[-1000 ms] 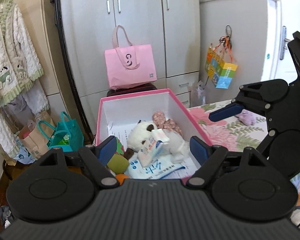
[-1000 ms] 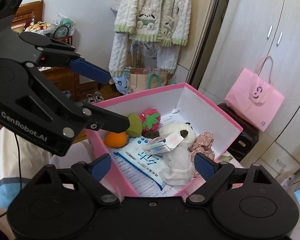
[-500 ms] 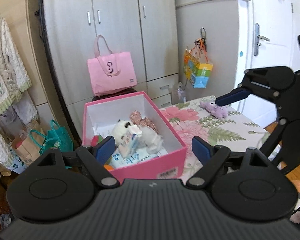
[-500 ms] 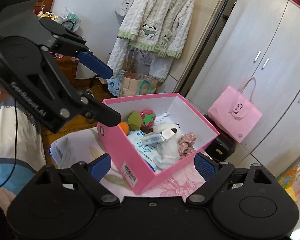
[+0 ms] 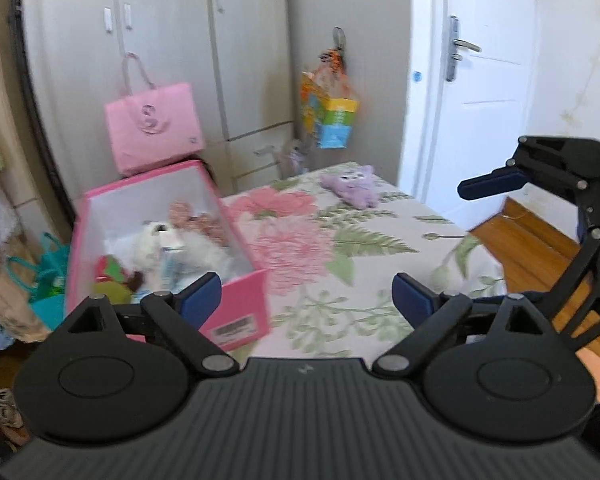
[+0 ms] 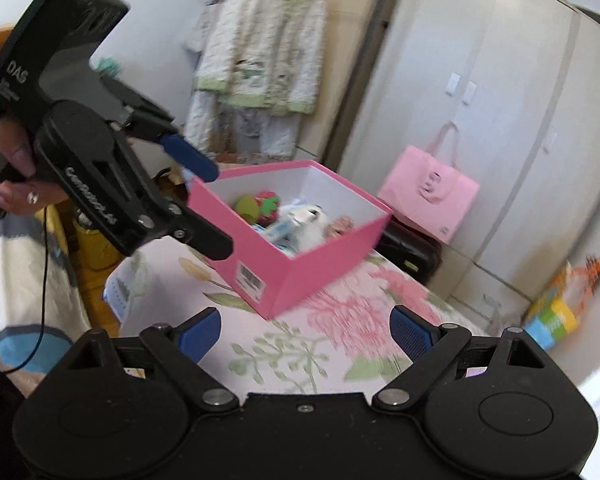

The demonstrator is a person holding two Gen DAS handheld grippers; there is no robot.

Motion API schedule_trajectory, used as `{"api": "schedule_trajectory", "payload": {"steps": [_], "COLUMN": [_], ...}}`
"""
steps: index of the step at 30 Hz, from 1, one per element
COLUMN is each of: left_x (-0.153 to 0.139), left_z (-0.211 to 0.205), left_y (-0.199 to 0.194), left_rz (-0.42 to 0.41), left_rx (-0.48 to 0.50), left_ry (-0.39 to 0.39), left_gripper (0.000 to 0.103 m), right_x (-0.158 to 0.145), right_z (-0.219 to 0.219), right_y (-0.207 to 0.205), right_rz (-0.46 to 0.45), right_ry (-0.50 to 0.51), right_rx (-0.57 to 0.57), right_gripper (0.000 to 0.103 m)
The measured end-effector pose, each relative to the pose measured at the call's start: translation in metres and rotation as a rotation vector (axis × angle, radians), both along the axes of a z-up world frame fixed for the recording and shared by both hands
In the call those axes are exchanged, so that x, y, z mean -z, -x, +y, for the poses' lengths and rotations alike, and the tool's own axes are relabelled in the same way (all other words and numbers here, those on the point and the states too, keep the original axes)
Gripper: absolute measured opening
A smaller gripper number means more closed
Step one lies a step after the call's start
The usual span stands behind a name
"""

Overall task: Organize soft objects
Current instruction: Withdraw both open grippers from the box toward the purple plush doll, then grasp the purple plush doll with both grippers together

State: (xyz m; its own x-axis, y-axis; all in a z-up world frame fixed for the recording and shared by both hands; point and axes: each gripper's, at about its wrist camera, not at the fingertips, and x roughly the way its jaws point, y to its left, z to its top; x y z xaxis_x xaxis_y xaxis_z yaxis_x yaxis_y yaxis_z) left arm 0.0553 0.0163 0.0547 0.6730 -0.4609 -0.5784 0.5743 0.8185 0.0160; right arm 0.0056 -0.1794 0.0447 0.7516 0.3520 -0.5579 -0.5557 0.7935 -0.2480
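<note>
**poster1:** Over on the floral-covered bench (image 5: 340, 280), the pink box (image 5: 244, 312) sits near one corner and it's already stuffed: white plush dog (image 5: 156, 240), a strawberry plushie (image 6: 269, 208), a green soft ball (image 6: 247, 206), a tissue pack. Makes sense as the collection spot, since it's open-topped and easy to drop into from above.

**poster2:** so what's left out?

**poster1:** Only one thing I can spot, the purple plush toy (image 5: 354, 190), lying on the cloth at the far edge, well apart from the box. Probably the next target, but that's just my guess.

**poster2:** and the grippers?

**poster1:** Both empty. Left gripper (image 5: 306, 296) has its fingers spreading wider right now, nothing between them, and it's angled down over the bench just beside the box. Right gripper (image 6: 306, 332) has its fingers wide too, nothing held, pointing at the box's labelled corner from the other side.

**poster2:** wide makes sense for squishy stuff

**poster1:** Yeah, a plush needs a big opening to get around it. The frames are blurry, so small details in the box are hard to call.
</note>
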Motion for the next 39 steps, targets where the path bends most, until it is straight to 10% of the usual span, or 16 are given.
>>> {"api": "schedule_trajectory", "payload": {"steps": [10,19,23,39], "left_x": [0.017,0.033,0.046,0.108], "left_z": [-0.06,-0.098,-0.114,-0.198], "left_y": [-0.036,-0.083,-0.097,-0.202], "left_rz": [0.075,0.1,0.027,0.115], "left_rx": [0.034,-0.023,0.014,-0.023], "left_ry": [0.03,0.09,0.132,0.145], "left_gripper": [0.103,0.103,0.103,0.099], "right_x": [0.035,0.068,0.098,0.147], "right_z": [-0.072,-0.115,-0.135,-0.178], "right_y": [-0.029,-0.069,-0.108,-0.23], "right_rz": [0.051,-0.08,0.042,0.137], "right_ry": [-0.109,-0.202,-0.262,-0.359], "right_rx": [0.199,0.305,0.392,0.309], "right_gripper": [0.094,0.094,0.094,0.095]}}
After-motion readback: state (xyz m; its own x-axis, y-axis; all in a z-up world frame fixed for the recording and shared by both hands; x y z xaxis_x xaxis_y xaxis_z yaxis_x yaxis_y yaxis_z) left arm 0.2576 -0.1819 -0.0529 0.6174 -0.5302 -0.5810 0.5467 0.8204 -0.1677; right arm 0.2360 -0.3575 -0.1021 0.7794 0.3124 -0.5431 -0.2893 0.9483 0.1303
